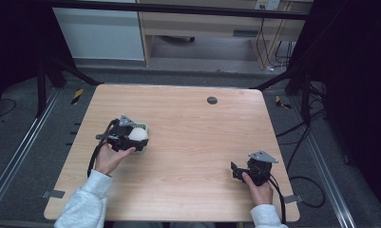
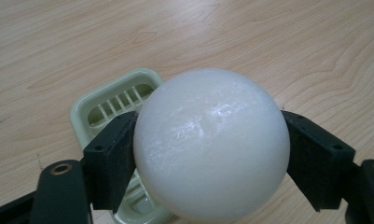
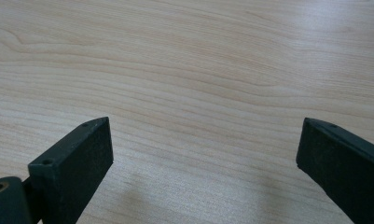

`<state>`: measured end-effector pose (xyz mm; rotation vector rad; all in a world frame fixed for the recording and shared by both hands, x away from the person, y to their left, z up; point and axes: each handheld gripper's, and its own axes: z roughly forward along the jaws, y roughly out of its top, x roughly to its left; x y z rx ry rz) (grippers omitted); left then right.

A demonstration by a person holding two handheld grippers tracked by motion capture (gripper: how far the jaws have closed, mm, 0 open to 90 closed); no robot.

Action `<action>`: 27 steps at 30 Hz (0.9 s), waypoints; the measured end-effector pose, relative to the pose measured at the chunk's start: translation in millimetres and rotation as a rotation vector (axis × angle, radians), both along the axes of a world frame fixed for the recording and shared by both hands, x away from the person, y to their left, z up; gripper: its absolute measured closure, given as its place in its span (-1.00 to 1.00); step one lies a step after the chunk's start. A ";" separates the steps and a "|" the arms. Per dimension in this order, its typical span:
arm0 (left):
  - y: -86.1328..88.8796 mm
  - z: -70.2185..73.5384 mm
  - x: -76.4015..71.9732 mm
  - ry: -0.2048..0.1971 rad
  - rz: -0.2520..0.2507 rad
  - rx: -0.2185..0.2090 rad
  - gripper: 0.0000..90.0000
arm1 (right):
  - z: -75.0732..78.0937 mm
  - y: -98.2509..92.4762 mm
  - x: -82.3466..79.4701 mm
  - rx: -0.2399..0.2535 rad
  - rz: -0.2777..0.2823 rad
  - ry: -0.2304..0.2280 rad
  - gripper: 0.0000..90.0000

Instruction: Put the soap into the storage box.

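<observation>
Your right hand-held gripper [image 1: 236,172] sits near-right on the worktop [image 1: 197,137], jaws wide, nothing but bare wood between them. Your left hand-held gripper [image 1: 139,138] is further out on the left, jaws clamped on the white ball [image 2: 211,143], pads pressing both sides. The ball is just above the pale green slotted soap dish [image 2: 111,100], which lies on the worktop beneath and behind it.

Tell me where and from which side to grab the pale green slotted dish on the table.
Grip the slotted dish by pinching across its raised rim at a short end, coming straight down from above. It lies flat on the table with low walls, so a side approach finds little to clamp. The left gripper already holds the white ball; the right gripper stands open.
</observation>
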<state>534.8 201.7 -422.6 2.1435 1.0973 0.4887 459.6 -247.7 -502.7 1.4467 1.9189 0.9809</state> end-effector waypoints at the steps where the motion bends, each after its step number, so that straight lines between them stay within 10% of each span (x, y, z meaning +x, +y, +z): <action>1: 0.3 -1.3 2.9 -0.001 0.009 0.003 -0.48 | 0.0 0.1 0.1 0.000 0.000 -0.001 -0.91; 27: 11.2 -20.9 27.3 0.056 0.052 0.036 -0.48 | -0.6 1.0 0.5 -0.008 0.001 0.004 -0.91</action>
